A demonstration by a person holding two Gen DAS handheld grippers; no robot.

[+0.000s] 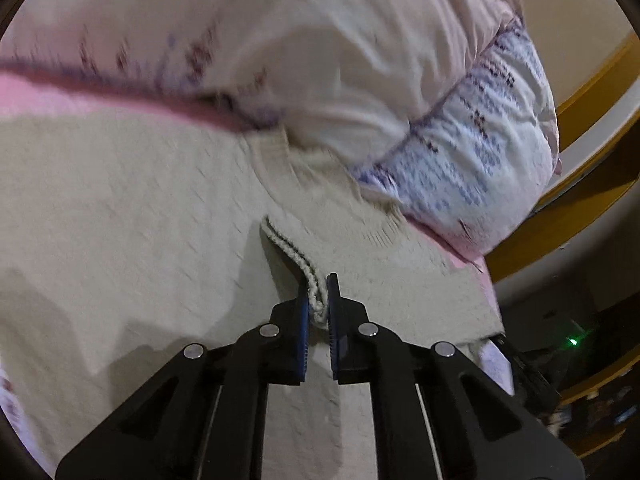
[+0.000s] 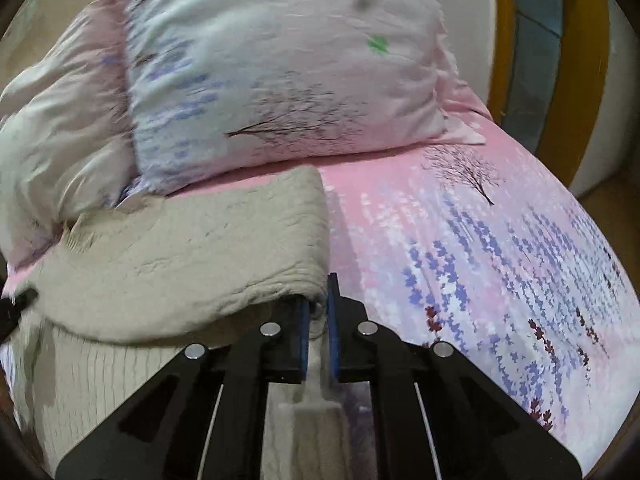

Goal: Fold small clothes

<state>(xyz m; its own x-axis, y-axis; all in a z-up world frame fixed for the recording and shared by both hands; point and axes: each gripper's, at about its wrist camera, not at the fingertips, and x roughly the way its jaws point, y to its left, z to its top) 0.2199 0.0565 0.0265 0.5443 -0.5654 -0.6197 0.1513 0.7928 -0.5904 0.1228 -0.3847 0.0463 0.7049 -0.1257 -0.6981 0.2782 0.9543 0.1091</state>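
Note:
A cream knitted sweater (image 1: 132,216) lies spread on the bed. My left gripper (image 1: 318,300) is shut on its ribbed edge, which stands pinched between the blue pads. In the right wrist view the same sweater (image 2: 180,248) is doubled over, with a thick fold lifted over the ribbed part below. My right gripper (image 2: 318,300) is shut on the right end of that fold. The cloth runs down between the fingers.
A pink bedsheet (image 2: 500,272) with purple flowers and trees covers the bed. A printed pillow (image 2: 288,72) and a crumpled duvet (image 1: 280,48) lie just beyond the sweater. A yellow and white bed frame (image 1: 592,128) stands at the right.

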